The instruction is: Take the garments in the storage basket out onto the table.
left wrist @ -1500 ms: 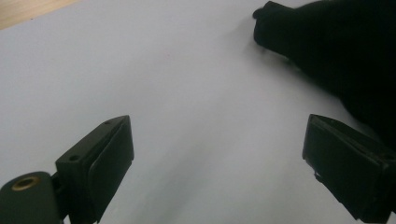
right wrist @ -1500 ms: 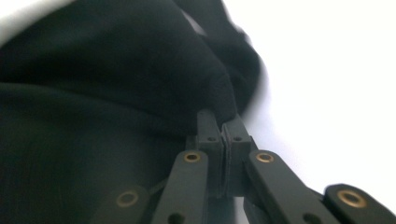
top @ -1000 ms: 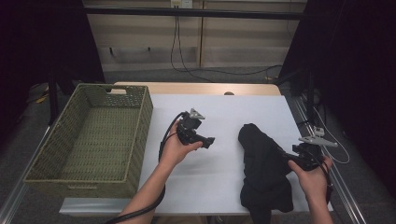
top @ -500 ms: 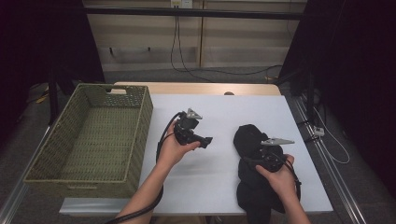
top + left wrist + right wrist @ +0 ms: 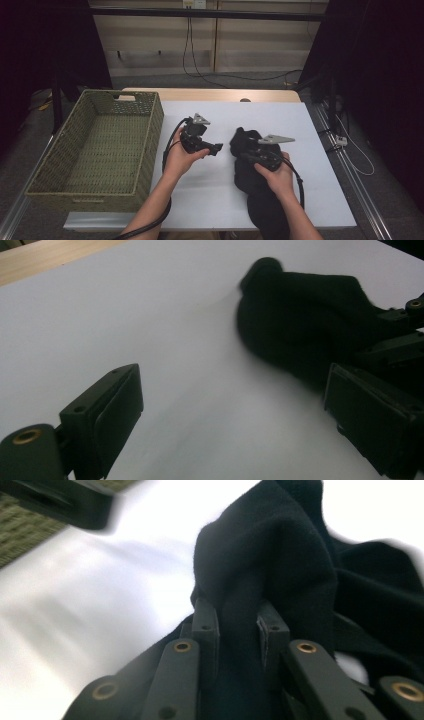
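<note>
A black cloth (image 5: 259, 210) lies crumpled on the white table (image 5: 210, 200), right of centre. My right gripper (image 5: 244, 155) sits on the cloth's upper part. Its jaws have just been closing and now pinch a raised fold of the cloth (image 5: 270, 555) between the right gripper's (image 5: 237, 625) pads. My left gripper (image 5: 216, 148) hovers just left of the cloth, pointing toward it. In the left gripper view its jaws (image 5: 240, 425) stand wide open over bare table, with the cloth (image 5: 305, 325) ahead and the right gripper (image 5: 400, 340) at the edge.
A green woven basket (image 5: 150, 130) stands on the table's left side, its near wall close to my left forearm. Cables trail from both grippers toward the front edge. A wooden strip (image 5: 210, 95) runs along the table's far edge.
My right hand has moved left from the table's right side onto the cloth and its jaws have shut on a fold. The cloth has bunched slightly leftward. The left hand has stayed put.
</note>
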{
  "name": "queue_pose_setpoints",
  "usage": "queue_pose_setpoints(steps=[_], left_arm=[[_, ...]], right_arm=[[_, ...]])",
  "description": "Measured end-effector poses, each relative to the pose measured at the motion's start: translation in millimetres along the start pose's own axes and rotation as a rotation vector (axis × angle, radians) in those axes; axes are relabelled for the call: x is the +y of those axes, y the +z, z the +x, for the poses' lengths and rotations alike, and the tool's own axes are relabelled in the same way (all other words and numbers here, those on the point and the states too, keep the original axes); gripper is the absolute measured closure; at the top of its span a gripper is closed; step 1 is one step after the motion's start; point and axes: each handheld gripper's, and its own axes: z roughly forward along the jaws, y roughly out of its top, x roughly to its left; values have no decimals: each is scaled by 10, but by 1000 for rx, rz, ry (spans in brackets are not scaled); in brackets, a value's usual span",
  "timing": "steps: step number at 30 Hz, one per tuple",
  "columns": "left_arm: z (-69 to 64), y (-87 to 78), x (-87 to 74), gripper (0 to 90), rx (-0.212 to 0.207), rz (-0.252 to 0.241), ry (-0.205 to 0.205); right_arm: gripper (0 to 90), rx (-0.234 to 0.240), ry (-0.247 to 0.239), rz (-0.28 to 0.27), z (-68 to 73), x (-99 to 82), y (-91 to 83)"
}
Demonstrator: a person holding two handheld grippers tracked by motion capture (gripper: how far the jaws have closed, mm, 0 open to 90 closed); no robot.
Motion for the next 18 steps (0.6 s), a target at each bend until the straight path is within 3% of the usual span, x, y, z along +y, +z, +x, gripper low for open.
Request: queue_pose_setpoints(steps=[3, 4, 5, 7, 8, 10, 13, 18], left_arm=[[42, -60, 5, 88, 9, -15, -14], [54, -77, 4, 88, 13, -20, -16], [67, -92, -2, 88, 15, -23, -25], [78, -98, -15, 88, 19, -25, -30], [89, -101, -21, 88, 21, -18, -24], [93, -91, -37, 88, 24, -16, -32], [91, -73, -53, 88, 25, -8, -34], [106, -28, -59, 90, 30, 0, -39]], right_arm=[[749, 0, -128, -16, 192, 192, 107], [744, 2, -160, 3, 253, 219, 146], [735, 10, -194, 36, 309, 215, 196], [672, 2, -254, 161, 394, 94, 321], [650, -2, -255, 189, 402, 32, 357], [639, 9, -206, 153, 377, -54, 321], [468, 46, -132, 145, 301, -73, 231], [342, 17, -65, 92, 129, 22, 49]])
